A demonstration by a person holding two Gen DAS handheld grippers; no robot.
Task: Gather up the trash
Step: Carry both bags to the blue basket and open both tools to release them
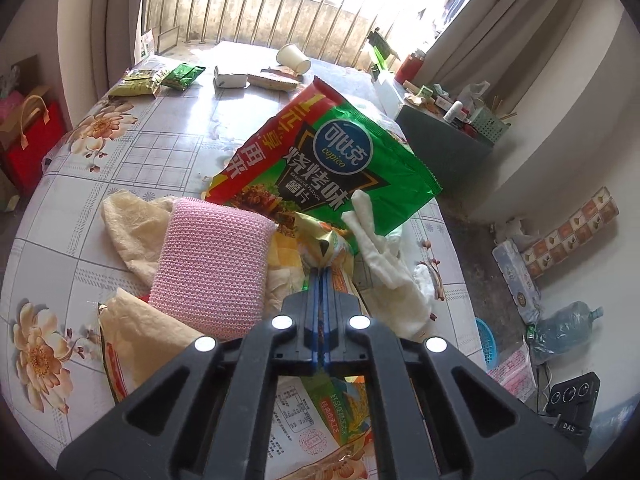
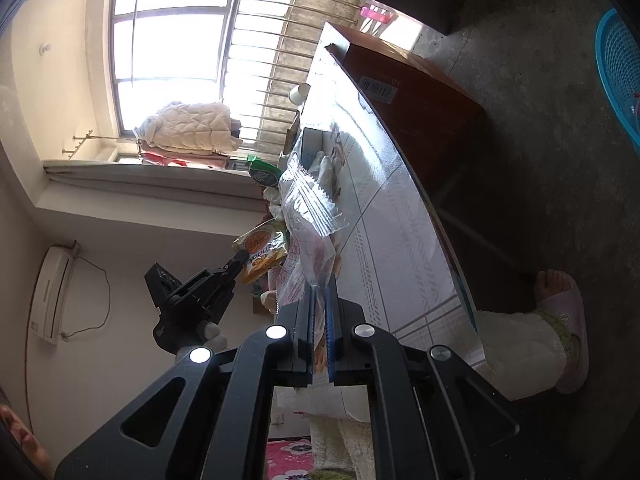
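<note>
Left wrist view: my left gripper (image 1: 322, 270) pinches a yellow snack wrapper (image 1: 320, 242) over the table (image 1: 168, 152), while my right gripper (image 2: 320, 292) clamps a clear plastic bag (image 2: 308, 208) at the table's edge.

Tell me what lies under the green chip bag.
The green chip bag rests on a yellow wrapper pinched by the left gripper, beside a pink sponge and white glove. Anything deeper is covered.
</note>
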